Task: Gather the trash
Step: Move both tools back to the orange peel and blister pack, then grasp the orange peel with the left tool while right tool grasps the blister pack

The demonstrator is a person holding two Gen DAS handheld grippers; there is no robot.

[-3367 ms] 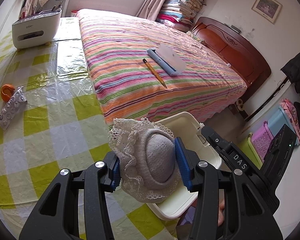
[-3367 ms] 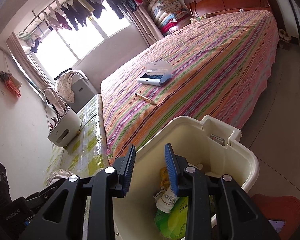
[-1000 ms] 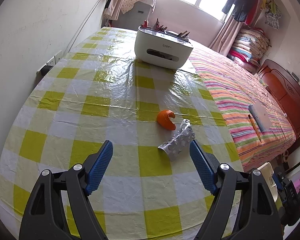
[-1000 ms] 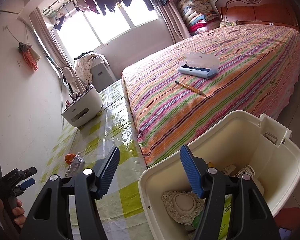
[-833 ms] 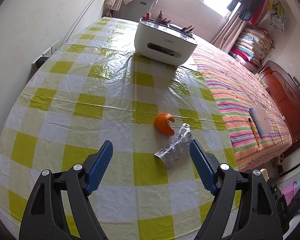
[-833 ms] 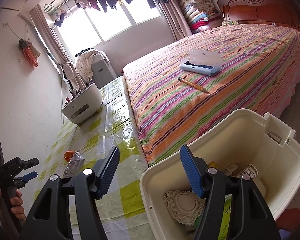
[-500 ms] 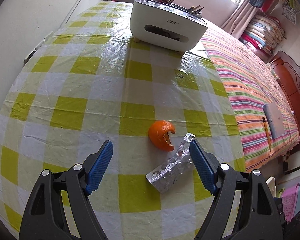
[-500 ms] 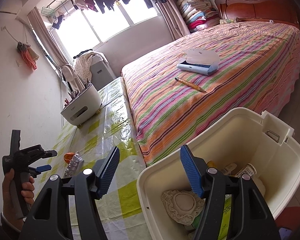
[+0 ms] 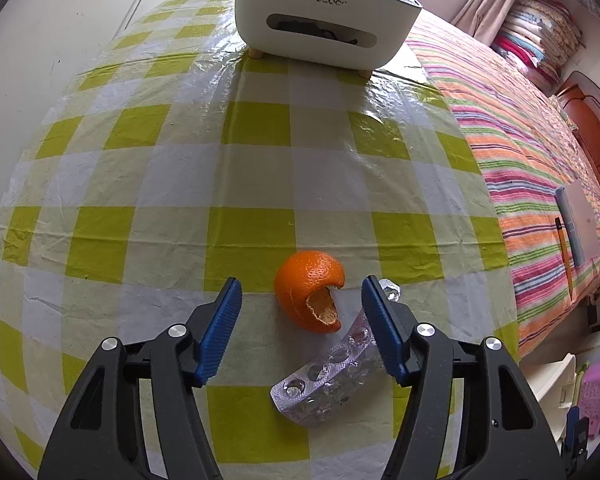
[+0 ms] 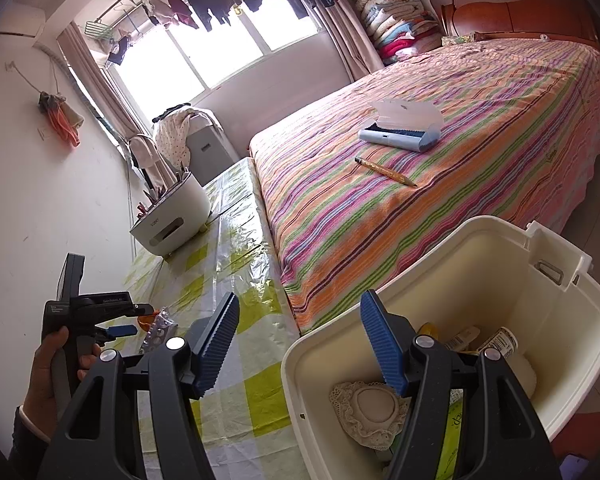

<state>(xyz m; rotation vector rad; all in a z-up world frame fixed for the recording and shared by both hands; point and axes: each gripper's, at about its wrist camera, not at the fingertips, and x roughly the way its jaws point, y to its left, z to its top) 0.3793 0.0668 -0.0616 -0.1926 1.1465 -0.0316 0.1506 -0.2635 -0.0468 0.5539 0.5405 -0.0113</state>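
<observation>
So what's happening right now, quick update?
Left gripper closing around peel, not gripping yet. Right gripper open over bin. Blister pack crowds the right pad.

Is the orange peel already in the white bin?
No, the orange peel lies on the checked tablecloth between the left gripper's open jaws, not in the white bin.

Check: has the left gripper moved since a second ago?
Yes. The left gripper has closed in on the orange peel, toward the white organizer, jaws narrowing.
</observation>
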